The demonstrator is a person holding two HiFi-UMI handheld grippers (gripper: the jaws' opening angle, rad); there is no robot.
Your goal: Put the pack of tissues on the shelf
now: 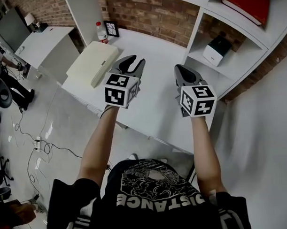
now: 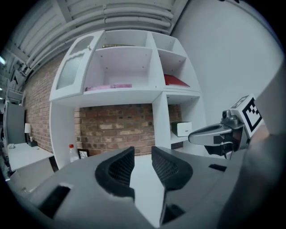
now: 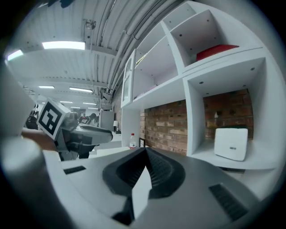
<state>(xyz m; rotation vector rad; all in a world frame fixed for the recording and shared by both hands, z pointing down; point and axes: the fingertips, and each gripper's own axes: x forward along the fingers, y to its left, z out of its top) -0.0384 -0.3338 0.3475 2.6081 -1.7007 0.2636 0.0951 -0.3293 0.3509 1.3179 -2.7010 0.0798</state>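
Observation:
The white pack of tissues (image 1: 217, 50) stands in the lower cubby of the white shelf unit (image 1: 242, 61) at the table's right end. It shows as a small white pack (image 2: 181, 129) in the left gripper view and as a larger one (image 3: 230, 144) in the right gripper view. Both grippers hang over the white table (image 1: 155, 55), apart from the pack. My left gripper (image 1: 133, 61) has a narrow gap between its jaws (image 2: 143, 156), with nothing in it. My right gripper (image 1: 179, 69) is shut and empty, its tips meeting (image 3: 145, 150).
A cream slab-like box (image 1: 92, 62) lies on the table's left part. A red-capped bottle (image 1: 101, 32) and a small picture frame (image 1: 111, 28) stand by the brick wall. A red thing (image 1: 247, 2) lies in the upper cubby. Cables trail over the floor (image 1: 36, 139) at left.

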